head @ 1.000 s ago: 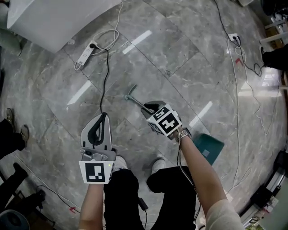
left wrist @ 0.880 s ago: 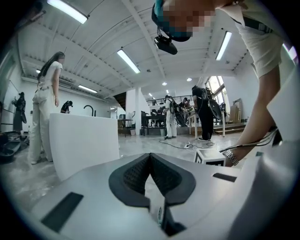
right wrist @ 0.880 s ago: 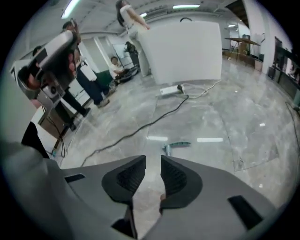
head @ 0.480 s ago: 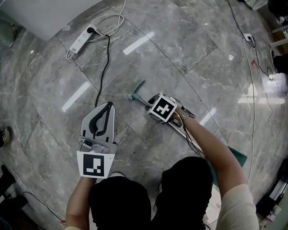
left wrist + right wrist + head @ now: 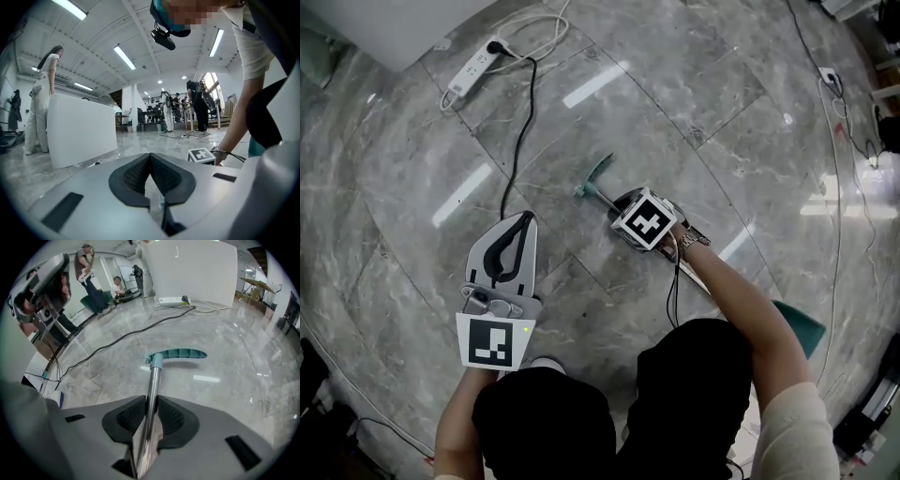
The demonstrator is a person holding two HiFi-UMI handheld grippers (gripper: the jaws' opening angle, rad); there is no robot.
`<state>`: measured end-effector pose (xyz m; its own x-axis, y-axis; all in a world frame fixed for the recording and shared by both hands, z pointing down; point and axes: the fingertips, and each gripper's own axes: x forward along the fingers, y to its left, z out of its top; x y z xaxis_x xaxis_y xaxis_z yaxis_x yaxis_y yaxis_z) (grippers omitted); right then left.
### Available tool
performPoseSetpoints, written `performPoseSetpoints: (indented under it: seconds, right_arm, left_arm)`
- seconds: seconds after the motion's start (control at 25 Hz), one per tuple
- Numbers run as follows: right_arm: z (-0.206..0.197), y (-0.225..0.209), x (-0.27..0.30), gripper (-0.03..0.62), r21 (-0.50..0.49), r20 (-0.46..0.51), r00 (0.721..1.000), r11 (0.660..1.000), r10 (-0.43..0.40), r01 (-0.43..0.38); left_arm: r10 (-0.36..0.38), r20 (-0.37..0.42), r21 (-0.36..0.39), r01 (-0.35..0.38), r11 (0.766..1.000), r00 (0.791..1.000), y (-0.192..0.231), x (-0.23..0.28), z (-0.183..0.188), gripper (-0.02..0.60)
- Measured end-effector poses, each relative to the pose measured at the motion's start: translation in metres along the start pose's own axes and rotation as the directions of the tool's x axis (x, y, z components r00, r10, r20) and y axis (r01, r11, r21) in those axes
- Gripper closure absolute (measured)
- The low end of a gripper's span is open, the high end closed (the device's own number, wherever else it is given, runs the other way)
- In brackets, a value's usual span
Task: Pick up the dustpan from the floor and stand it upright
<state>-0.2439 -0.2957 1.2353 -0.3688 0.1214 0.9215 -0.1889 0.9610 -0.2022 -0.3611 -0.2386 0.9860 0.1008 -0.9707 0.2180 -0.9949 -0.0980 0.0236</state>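
The dustpan lies on the marble floor, its teal pan [image 5: 798, 328] at the right behind my right arm. Its metal pole [image 5: 606, 200] runs up-left to a teal handle [image 5: 592, 176]. My right gripper [image 5: 621, 208] is shut on the pole a short way below the handle. In the right gripper view the pole [image 5: 152, 390] passes between the dark pads of the right gripper [image 5: 151, 401], and the teal handle [image 5: 176, 355] lies crosswise beyond them. My left gripper [image 5: 512, 246] hovers to the left of the pole, shut and empty. The left gripper [image 5: 150, 157] shows its pads touching.
A white power strip [image 5: 472, 67] with a white cable lies at the far left, and a black cable [image 5: 519, 141] runs from it toward my left gripper. More cables [image 5: 838, 141] trail along the right. A person [image 5: 40, 108] stands by a white counter [image 5: 79, 130].
The view has dropped lower and closer to the floor. My right gripper has stayed over the pole near the handle and has gone down with it. The left gripper has hardly moved.
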Motion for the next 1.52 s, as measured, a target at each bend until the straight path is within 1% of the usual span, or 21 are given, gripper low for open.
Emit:
performPoseSetpoints:
  seconds: [0.08,0.16,0.24,0.32,0.36,0.48,0.56,0.68,0.76,0.84,0.96,1.0,1.04,1.12,1.16,1.2,1.28,1.36,1.4,1.48,1.52]
  right_arm:
    - [0.006,-0.003,-0.018,0.505,0.037,0.045,0.999,0.999,0.005,-0.007]
    - [0.012,-0.005,-0.041,0.507,0.069,0.104,0.995,0.997,0.009,-0.016]
    - [0.019,-0.011,-0.073,0.507,0.094,0.174,0.985,0.996,-0.016,-0.001]
    - [0.025,-0.012,-0.116,0.507,0.096,0.256,0.966,0.995,-0.043,0.019]
    - [0.028,-0.009,-0.141,0.507,0.079,0.302,0.952,0.997,-0.043,0.02]
    - [0.034,0.004,-0.229,0.507,0.033,0.437,0.899,0.999,-0.03,0.017]
    - [0.027,0.009,-0.291,0.507,0.041,0.502,0.863,0.998,-0.056,0.04]
    - [0.008,0.017,-0.381,0.507,0.084,0.568,0.814,0.992,-0.125,0.094]
    - [-0.009,0.02,-0.44,0.507,0.125,0.605,0.774,0.982,-0.188,0.141]
    - [-0.032,0.026,-0.498,0.507,0.177,0.639,0.724,0.965,-0.262,0.194]
    - [-0.075,0.038,-0.585,0.507,0.234,0.689,0.624,0.928,-0.368,0.288]
    - [-0.094,0.043,-0.61,0.507,0.268,0.695,0.594,0.912,-0.405,0.309]
    - [-0.115,0.05,-0.633,0.507,0.315,0.689,0.57,0.894,-0.447,0.32]
    - [-0.16,0.061,-0.671,0.507,0.419,0.655,0.538,0.847,-0.531,0.326]
    - [-0.18,0.066,-0.686,0.507,0.459,0.642,0.518,0.825,-0.565,0.33]
    - [-0.199,0.071,-0.699,0.507,0.486,0.636,0.498,0.808,-0.589,0.334]
    - [-0.23,0.086,-0.714,0.507,0.497,0.644,0.468,0.796,-0.605,0.345]
    - [-0.259,0.1,-0.725,0.507,0.507,0.648,0.45,0.789,-0.615,0.347]
    - [-0.271,0.102,-0.73,0.507,0.521,0.645,0.439,0.781,-0.625,0.346]
    - [-0.289,0.109,-0.74,0.507,0.528,0.659,0.403,0.772,-0.635,0.353]
    - [-0.298,0.114,-0.742,0.507,0.535,0.665,0.388,0.77,-0.637,0.347]
  left_arm:
    - [0.005,0.016,0.001,-0.005,1.0,1.0,0.003,0.005,0.008,0.571]
    - [-0.006,0.041,0.01,0.006,1.0,0.999,0.0,0.014,0.023,0.571]
    - [-0.043,0.058,0.027,0.042,0.999,0.997,-0.012,0.025,0.045,0.571]
    - [-0.082,0.06,0.023,0.081,0.996,0.995,-0.031,0.033,0.074,0.571]
    - [-0.097,0.053,0.026,0.096,0.995,0.994,-0.042,0.034,0.091,0.571]
    - [-0.121,0.017,0.09,0.119,0.989,0.993,-0.074,0.029,0.148,0.571]
    - [-0.139,0.017,0.102,0.137,0.985,0.99,-0.095,0.022,0.192,0.571]
    - [-0.204,0.029,0.124,0.199,0.972,0.979,-0.136,0.011,0.255,0.571]
    - [-0.269,0.035,0.148,0.261,0.954,0.963,-0.173,0.008,0.293,0.571]
    - [-0.341,0.038,0.15,0.332,0.931,0.939,-0.219,0.003,0.328,0.571]
    - [-0.43,0.04,0.145,0.421,0.896,0.902,-0.295,-0.017,0.377,0.571]
    - [-0.457,0.036,0.145,0.447,0.883,0.889,-0.321,-0.027,0.39,0.571]
    - [-0.486,0.032,0.149,0.477,0.866,0.873,-0.348,-0.038,0.403,0.571]
    - [-0.554,0.02,0.179,0.542,0.821,0.832,-0.4,-0.059,0.422,0.571]
    - [-0.586,0.013,0.202,0.571,0.795,0.811,-0.424,-0.068,0.428,0.571]
    - [-0.608,0.003,0.219,0.593,0.775,0.794,-0.446,-0.077,0.431,0.571]
    - [-0.63,-0.01,0.23,0.615,0.754,0.776,-0.486,-0.095,0.431,0.571]
    - [-0.642,0.011,0.241,0.621,0.745,0.766,-0.527,-0.108,0.434,0.571]
    - [-0.635,0.029,0.232,0.613,0.756,0.772,-0.545,-0.11,0.436,0.571]
    - [-0.598,0.041,0.166,0.585,0.794,0.801,-0.576,-0.117,0.432,0.571]
    - [-0.589,0.039,0.146,0.579,0.802,0.807,-0.591,-0.123,0.429,0.571]
